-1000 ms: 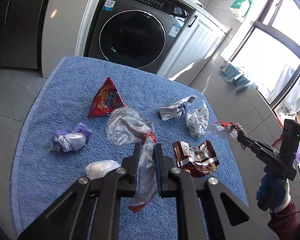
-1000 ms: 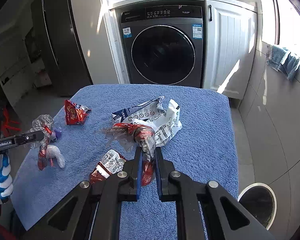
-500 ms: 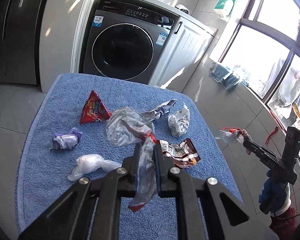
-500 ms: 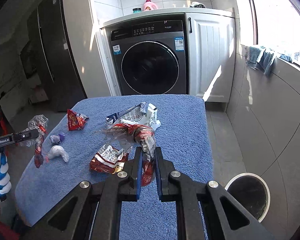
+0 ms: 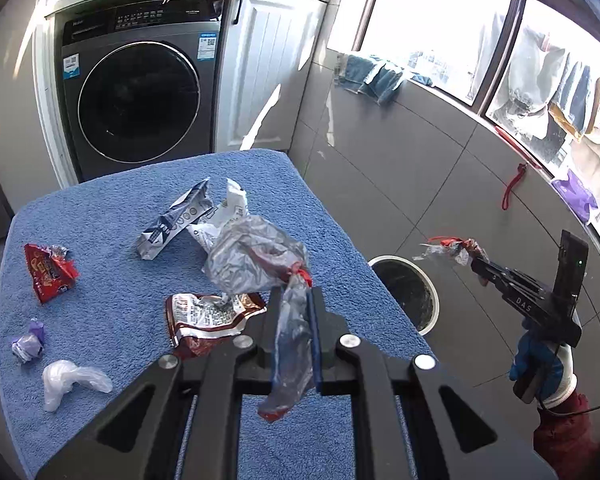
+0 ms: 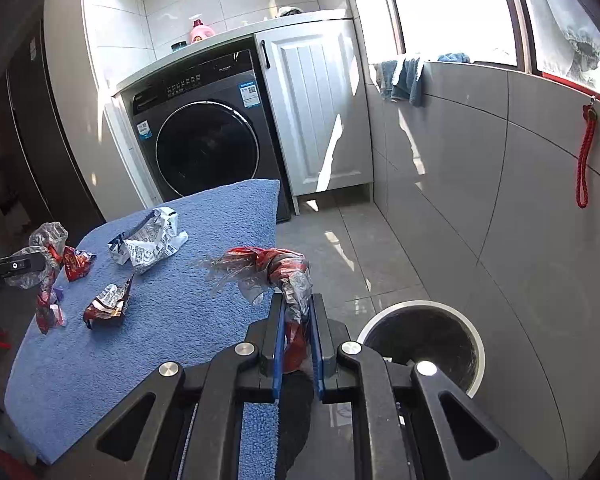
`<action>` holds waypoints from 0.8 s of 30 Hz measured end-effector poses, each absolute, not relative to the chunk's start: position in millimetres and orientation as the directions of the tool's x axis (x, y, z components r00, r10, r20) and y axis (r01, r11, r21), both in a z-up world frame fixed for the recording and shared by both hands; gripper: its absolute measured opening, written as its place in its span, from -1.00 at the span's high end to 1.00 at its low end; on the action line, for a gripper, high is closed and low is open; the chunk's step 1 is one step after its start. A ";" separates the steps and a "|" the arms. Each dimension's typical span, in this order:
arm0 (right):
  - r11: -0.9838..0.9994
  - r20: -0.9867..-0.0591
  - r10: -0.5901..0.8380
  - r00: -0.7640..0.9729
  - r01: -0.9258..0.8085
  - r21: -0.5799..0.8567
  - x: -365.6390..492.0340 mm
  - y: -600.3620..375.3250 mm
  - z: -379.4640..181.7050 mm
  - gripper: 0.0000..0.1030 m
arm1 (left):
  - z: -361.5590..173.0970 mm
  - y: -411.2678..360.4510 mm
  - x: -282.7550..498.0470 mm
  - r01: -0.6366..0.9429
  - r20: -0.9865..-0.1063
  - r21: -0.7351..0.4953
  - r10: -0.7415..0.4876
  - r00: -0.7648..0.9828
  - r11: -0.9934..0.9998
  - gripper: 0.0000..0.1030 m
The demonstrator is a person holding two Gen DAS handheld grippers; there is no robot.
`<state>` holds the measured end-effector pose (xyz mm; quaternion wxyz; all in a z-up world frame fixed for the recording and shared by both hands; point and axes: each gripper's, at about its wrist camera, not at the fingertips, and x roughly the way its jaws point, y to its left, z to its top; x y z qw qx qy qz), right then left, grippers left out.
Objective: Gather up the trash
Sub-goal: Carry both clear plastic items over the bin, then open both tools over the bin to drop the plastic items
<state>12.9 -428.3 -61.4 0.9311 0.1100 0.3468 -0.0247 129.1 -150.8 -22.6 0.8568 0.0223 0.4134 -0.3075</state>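
Note:
My left gripper [image 5: 296, 300] is shut on a crumpled clear plastic wrapper with red print [image 5: 256, 260], held above the blue towel-covered table [image 5: 112, 208]. My right gripper [image 6: 296, 304] is shut on a second clear and red wrapper [image 6: 268, 270], out past the table's right edge. In the left wrist view the right gripper [image 5: 478, 266] hangs with its wrapper [image 5: 452, 248] just right of the round bin [image 5: 406, 292]. On the table lie a red snack bag [image 5: 50, 272], a brown packet [image 5: 208, 316], silver and white wrappers [image 5: 188, 220], a purple wad [image 5: 28, 344] and a white plastic wad [image 5: 66, 380].
The white-rimmed bin [image 6: 422, 344] stands on the grey tile floor beside the table, close to a tiled low wall. A washing machine [image 5: 136, 100] and a white cabinet [image 5: 268, 68] stand behind the table. A red cord [image 6: 584, 156] hangs on the wall.
Both grippers have swung right with their wrappers. The right one has left the table and now hangs near the bin; the left one has risen a little over the table's right half.

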 end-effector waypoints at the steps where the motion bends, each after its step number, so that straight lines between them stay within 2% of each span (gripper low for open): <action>1: 0.971 -0.659 0.016 0.752 0.146 0.190 10.1 -439.5 -66.1 0.78 | -23.6 -172.0 131.0 0.574 -0.730 -0.205 -0.515 0.450 0.793 0.79; 8: 0.933 -0.722 -0.065 0.689 0.299 0.201 -1.5 -511.5 -106.8 0.78 | -42.5 -320.4 141.9 0.742 -0.782 -0.168 -0.546 0.301 0.649 0.79; 15: 0.905 -0.780 -0.095 0.619 0.379 0.191 18.6 -555.6 -145.7 0.76 | -89.6 -438.9 167.2 0.787 -0.826 -0.219 -0.539 0.165 0.577 0.77; 24: 0.894 -0.832 -0.105 0.545 0.417 0.160 44.4 -584.1 -184.0 0.76 | -132.4 -504.1 190.0 0.771 -0.843 -0.294 -0.534 0.069 0.564 0.76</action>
